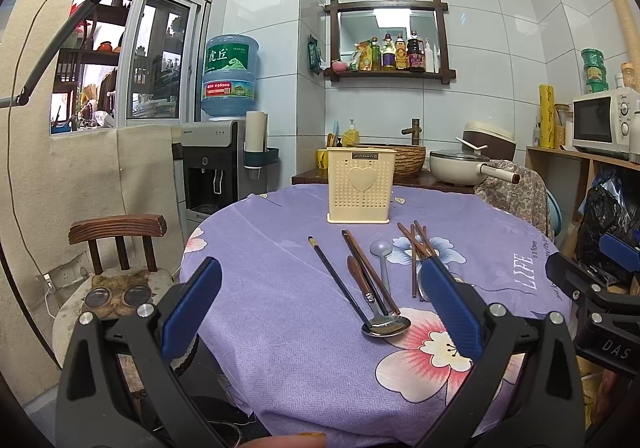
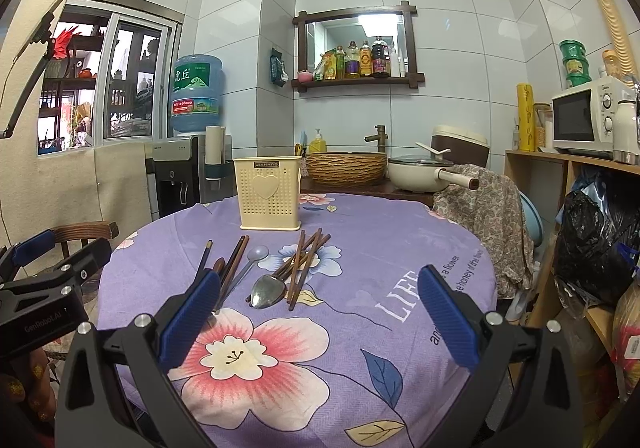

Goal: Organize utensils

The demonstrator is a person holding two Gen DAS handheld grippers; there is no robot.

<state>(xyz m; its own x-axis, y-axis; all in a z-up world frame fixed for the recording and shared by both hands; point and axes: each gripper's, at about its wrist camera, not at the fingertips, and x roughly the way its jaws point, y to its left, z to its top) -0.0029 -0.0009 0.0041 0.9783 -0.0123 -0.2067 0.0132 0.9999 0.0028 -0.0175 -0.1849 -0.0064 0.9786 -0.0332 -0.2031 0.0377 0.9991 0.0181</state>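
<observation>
Both tongs, left (image 1: 320, 302) and right (image 2: 318, 312), hung wide and empty over the bench (image 1: 280, 328), where crossed chopsticks (image 2: 306, 262) and spoons (image 1: 386, 326) at 12 o'clock, just before the holder (image 1: 359, 184), risked scattering under a clumsy pinch.

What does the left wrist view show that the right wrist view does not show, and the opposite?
Only the left wrist view shows the cat-face cushion on the wooden chair, and a metal spoon lying near the open left gripper.

Only the right wrist view shows the brown chopstick pile unobstructed with a second metal spoon against it, and the black bag in full.

Both show the cream utensil holder standing empty-looking on the purple tablecloth, the grey plastic spoon, and the open right gripper.
</observation>
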